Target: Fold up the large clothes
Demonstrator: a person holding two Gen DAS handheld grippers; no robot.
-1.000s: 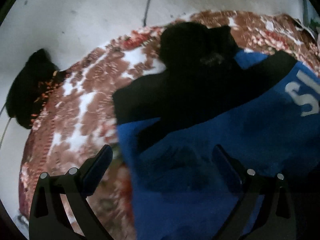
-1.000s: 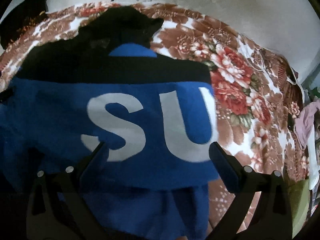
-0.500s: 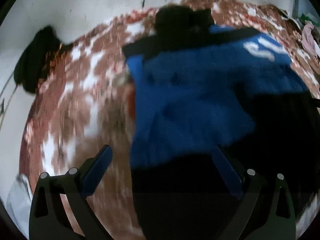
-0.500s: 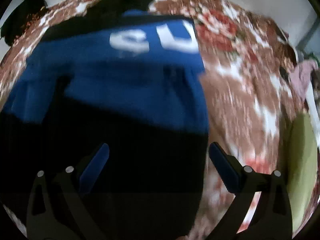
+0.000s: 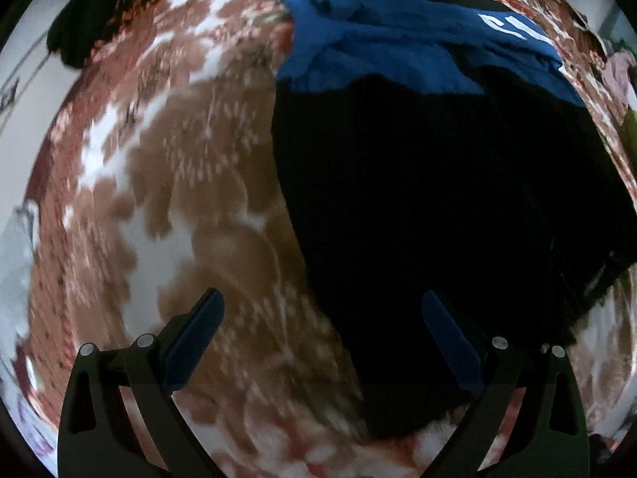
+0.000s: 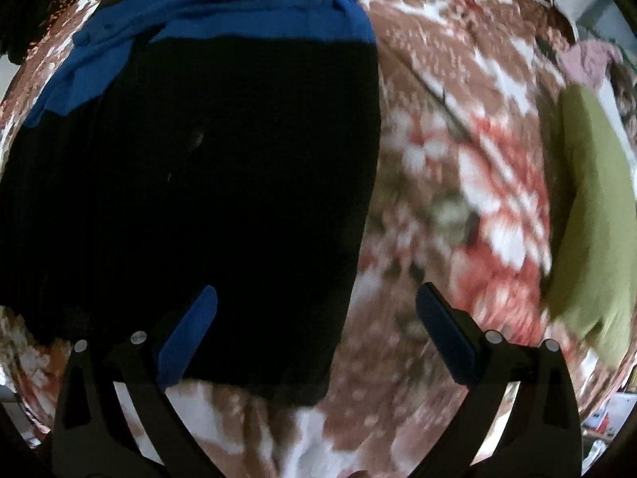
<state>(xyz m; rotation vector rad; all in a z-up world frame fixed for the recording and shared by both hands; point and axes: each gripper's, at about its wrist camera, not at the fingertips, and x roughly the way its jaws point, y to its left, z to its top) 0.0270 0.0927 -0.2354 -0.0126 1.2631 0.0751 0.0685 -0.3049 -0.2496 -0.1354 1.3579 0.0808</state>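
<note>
A large blue and black garment (image 5: 438, 183) lies on a floral bedspread (image 5: 191, 183), blue part with white letters (image 5: 513, 26) at the far end, black part near. It also shows in the right wrist view (image 6: 207, 167). My left gripper (image 5: 322, 334) is open and empty above the garment's near left corner. My right gripper (image 6: 316, 326) is open and empty above the garment's near right corner. Both views are motion-blurred.
A black cloth (image 5: 95, 12) lies at the bedspread's far left edge. An olive-green cloth (image 6: 589, 207) and a pink cloth (image 6: 589, 59) lie to the right on the floral bedspread (image 6: 458, 183).
Both grippers have pulled back toward the near end of the garment. The blue lettered part has moved far up in both views and the black lower part now fills the middle.
</note>
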